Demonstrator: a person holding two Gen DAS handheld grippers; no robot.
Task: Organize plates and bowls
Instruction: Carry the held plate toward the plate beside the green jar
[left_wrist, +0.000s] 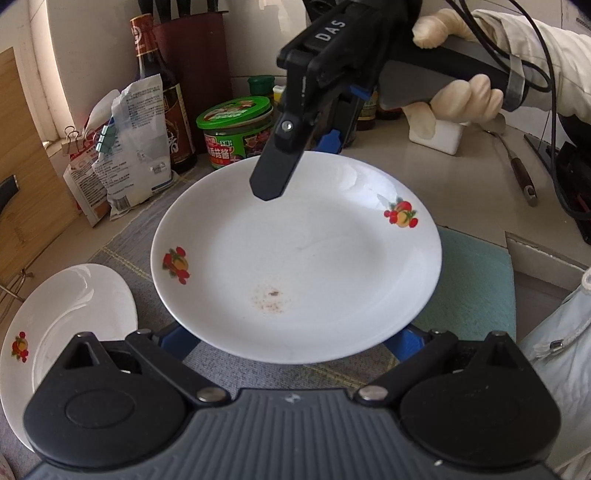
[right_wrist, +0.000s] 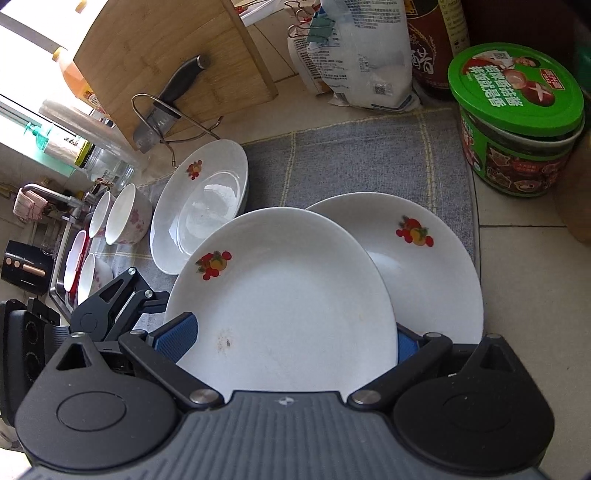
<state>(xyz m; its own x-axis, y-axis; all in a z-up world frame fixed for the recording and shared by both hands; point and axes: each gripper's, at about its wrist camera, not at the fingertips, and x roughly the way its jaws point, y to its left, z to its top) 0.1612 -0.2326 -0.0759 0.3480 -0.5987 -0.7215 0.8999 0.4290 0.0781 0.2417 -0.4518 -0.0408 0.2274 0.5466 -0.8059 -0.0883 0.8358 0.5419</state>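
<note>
Two sets of tongs, left tongs (left_wrist: 291, 343) and right tongs (right_wrist: 295, 343), each spread wide around opposite edges of one white plate (left_wrist: 295, 258) held above a grey mat (right_wrist: 369, 162), should keep it level while moving.

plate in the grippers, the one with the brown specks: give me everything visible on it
The held plate is round, white, glossy, ceramic-looking, shallow with a wide rim. Two red-and-orange fruit decals sit on opposite sides of the rim; a patch of brown specks marks the well. It is lifted and tilted above the grey mat, overlapping another plate. The right gripper pinches its far rim; the left gripper is at its near edge, fingertips hidden beneath.
</note>
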